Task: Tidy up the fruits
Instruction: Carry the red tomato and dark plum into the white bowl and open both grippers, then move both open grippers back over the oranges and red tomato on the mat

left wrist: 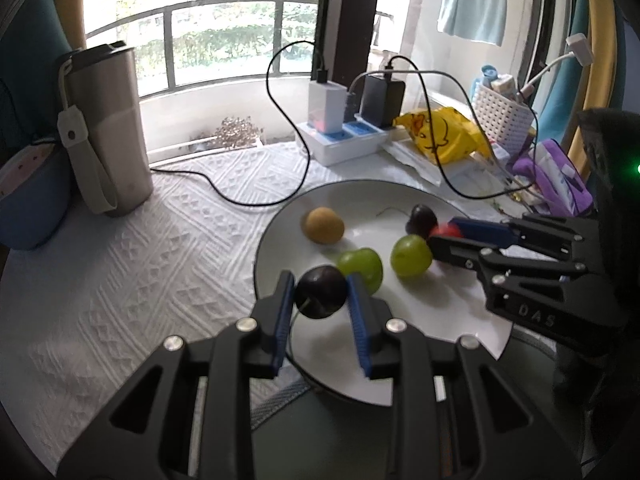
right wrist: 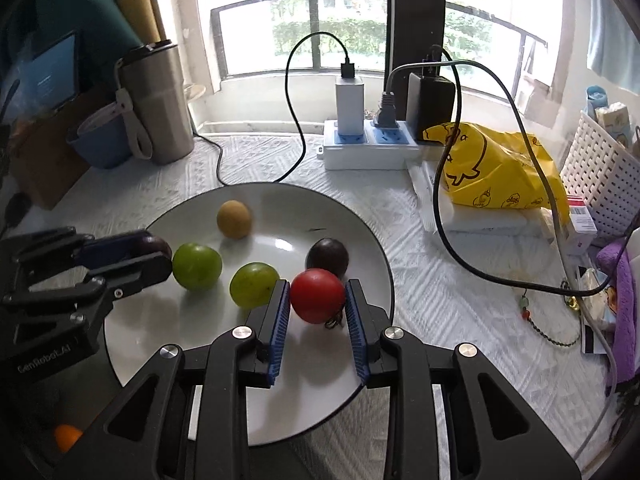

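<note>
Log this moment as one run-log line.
left gripper: shut on dark plum | right gripper: shut on red tomato | both over plate

Six fruits (right wrist: 233, 219), one plate (right wrist: 372, 256)

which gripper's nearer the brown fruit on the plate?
Left. The left gripper, shut on a dark plum, sits nearer the brown fruit; the right gripper, holding the red tomato, is farther across the plate.

Daylit window (right wrist: 332, 28) with railing behind cloth-covered table (right wrist: 440, 280)
</note>
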Available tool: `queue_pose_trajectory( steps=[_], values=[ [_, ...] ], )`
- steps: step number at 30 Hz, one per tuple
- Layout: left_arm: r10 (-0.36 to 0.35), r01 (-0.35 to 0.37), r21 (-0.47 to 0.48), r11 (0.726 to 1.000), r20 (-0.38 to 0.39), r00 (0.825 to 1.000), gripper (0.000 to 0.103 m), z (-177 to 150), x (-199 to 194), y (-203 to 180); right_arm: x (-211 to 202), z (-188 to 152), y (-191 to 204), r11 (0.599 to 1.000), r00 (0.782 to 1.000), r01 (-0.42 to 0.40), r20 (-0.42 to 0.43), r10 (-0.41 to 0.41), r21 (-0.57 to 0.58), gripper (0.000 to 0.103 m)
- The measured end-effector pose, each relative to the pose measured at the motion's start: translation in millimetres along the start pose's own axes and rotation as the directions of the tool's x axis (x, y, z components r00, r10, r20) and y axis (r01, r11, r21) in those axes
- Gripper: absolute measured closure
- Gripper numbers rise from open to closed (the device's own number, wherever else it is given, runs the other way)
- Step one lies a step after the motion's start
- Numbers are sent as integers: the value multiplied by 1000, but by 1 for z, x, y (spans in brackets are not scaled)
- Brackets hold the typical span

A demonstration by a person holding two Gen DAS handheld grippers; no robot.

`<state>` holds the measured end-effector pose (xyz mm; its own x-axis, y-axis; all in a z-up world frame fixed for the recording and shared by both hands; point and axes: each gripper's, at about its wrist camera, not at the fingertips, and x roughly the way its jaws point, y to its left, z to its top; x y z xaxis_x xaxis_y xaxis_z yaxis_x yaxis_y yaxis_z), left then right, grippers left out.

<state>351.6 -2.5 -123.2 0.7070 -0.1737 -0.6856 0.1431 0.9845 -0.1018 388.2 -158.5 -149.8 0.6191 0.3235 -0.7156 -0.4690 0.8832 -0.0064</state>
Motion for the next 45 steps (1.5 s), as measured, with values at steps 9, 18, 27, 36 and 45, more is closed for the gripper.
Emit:
queue_pose_trajectory(
  steps=[9, 18, 27, 36, 45],
  values=[
    [29, -28, -27, 999, 41, 999, 72, 0, -18, 5, -18, 0, 2, 1000, 1000, -3, 17, 3, 14, 73],
    [25, -23, -25, 999, 92, 995, 62, -6, -54, -6, -56, -5, 14, 999, 998, -31, 52, 30, 18, 72],
    [14, -11, -21, 1000, 127, 992, 56, -20, -91, -18, -90, -20, 26, 999, 996, -45, 76, 43, 22, 72],
    [5, -2, -18, 1000, 130, 992, 56, -42, -115, -27, -112, -39, 41, 998, 995, -66, 82, 65, 13, 72],
    [7, -4, -27, 1000, 121, 993, 55, -67, -129, -30, -124, -57, 52, 997, 994, -80, 78, 78, 15, 72]
  ],
)
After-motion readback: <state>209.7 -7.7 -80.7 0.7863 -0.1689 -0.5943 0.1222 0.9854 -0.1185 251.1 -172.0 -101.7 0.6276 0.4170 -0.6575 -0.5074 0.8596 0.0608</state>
